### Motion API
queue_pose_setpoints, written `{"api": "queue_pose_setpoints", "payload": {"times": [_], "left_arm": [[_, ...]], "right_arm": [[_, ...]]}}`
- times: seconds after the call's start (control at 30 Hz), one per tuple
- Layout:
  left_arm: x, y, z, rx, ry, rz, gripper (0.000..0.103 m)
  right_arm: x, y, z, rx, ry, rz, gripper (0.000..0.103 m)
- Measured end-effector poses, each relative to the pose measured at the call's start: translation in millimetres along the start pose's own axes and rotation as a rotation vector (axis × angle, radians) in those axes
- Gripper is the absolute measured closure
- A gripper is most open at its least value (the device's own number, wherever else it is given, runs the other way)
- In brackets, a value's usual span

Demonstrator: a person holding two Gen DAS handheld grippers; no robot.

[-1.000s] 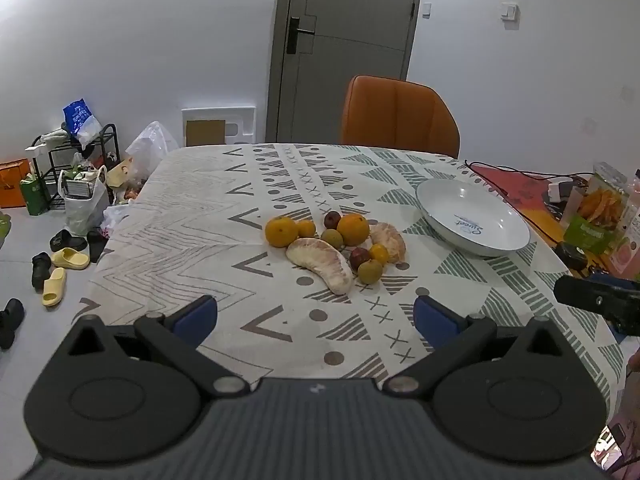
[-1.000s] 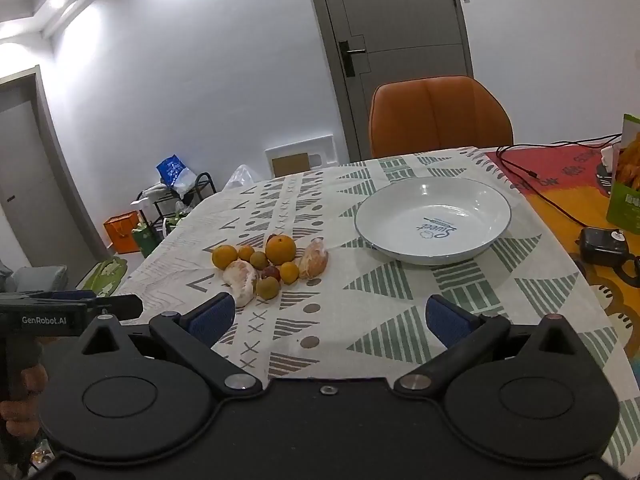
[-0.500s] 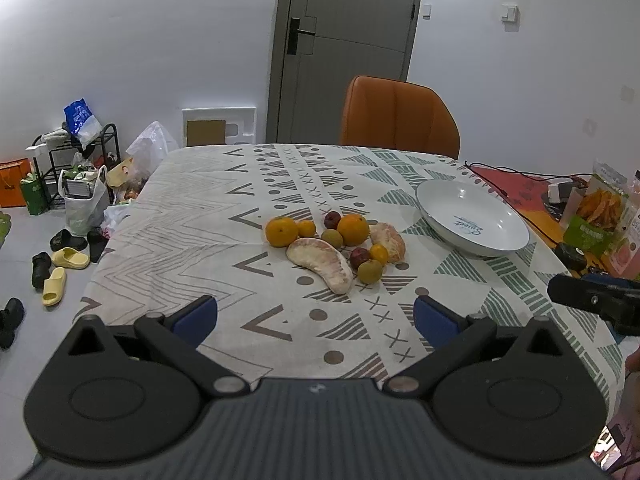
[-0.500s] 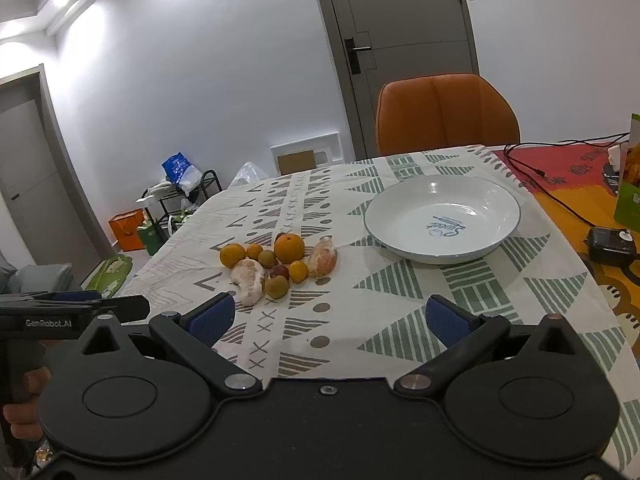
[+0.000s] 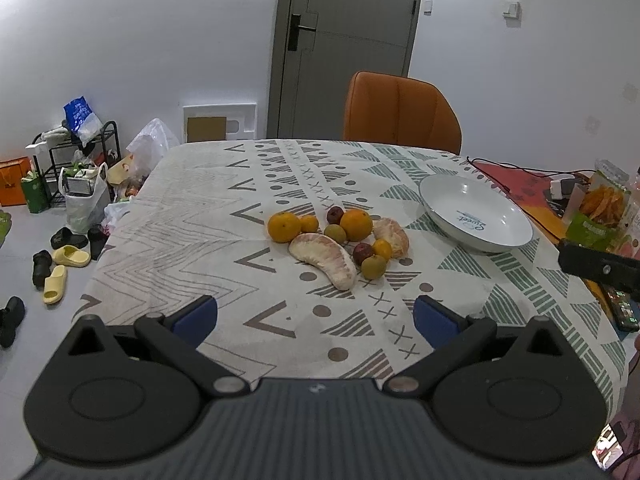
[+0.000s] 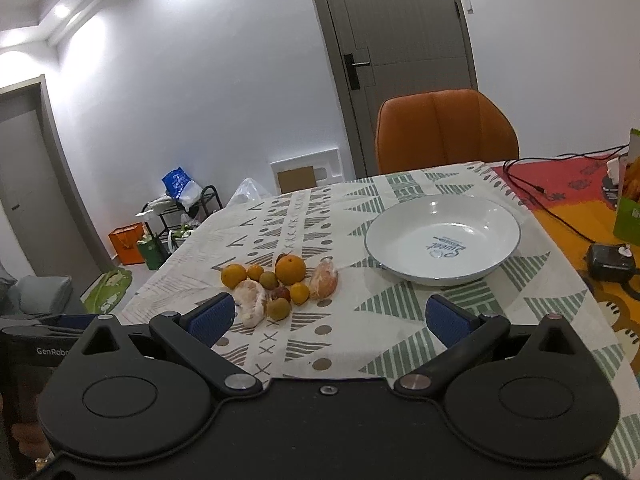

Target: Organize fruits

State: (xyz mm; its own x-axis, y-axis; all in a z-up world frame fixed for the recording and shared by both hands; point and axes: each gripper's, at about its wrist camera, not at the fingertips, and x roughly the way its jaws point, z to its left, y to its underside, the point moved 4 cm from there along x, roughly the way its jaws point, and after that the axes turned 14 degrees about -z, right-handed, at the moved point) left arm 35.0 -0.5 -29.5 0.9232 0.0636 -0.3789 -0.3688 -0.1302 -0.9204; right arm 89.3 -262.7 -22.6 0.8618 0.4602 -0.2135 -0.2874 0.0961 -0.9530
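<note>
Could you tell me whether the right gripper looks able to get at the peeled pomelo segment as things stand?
Probably yes. The right gripper is open and empty, and the pomelo segment lies at the near edge of the fruit cluster, just ahead of its left finger, with only bare tablecloth between.

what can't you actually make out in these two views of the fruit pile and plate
- Small dark red fruit: right wrist view, mostly hidden behind the big orange.
- White plate print: both views, lettering too small to read surely.
- Snack packet: left wrist view, cut off by the right edge.
- Pomelo segment: right wrist view, near end partly covered by the right gripper's blue pad.
- Table edge nearest the left gripper: hidden by its body.
</note>
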Motion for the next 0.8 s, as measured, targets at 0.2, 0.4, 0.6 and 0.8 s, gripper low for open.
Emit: {"api": "queue_pose_setpoints", "payload": {"times": [0.2,0.4,0.6,0.8], "left_arm": [[-1.4,1.3,-4.7,0.015,0.002,0.004,0.000],[-1.7,3.6,-3.5,0.021,0.015,0.016,0.000],[-0.5,1.2,5.5,-0.004,-0.011,0.006,0.000],[0.2,1.6,3.8,0.005,-0.012,0.002,0.000]], "right_arm": [[2.7,3.8,-2.4,0.003,0.005,0.011,0.000],[4.5,4.3,-2.4,0.008,0.009,0.014,0.000],[2.0,3.8,-2.6,0.000,0.008,0.010,0.000],[-0.5,1.5,-3.3,-0.008,0.014,0.004,0.000]]}}
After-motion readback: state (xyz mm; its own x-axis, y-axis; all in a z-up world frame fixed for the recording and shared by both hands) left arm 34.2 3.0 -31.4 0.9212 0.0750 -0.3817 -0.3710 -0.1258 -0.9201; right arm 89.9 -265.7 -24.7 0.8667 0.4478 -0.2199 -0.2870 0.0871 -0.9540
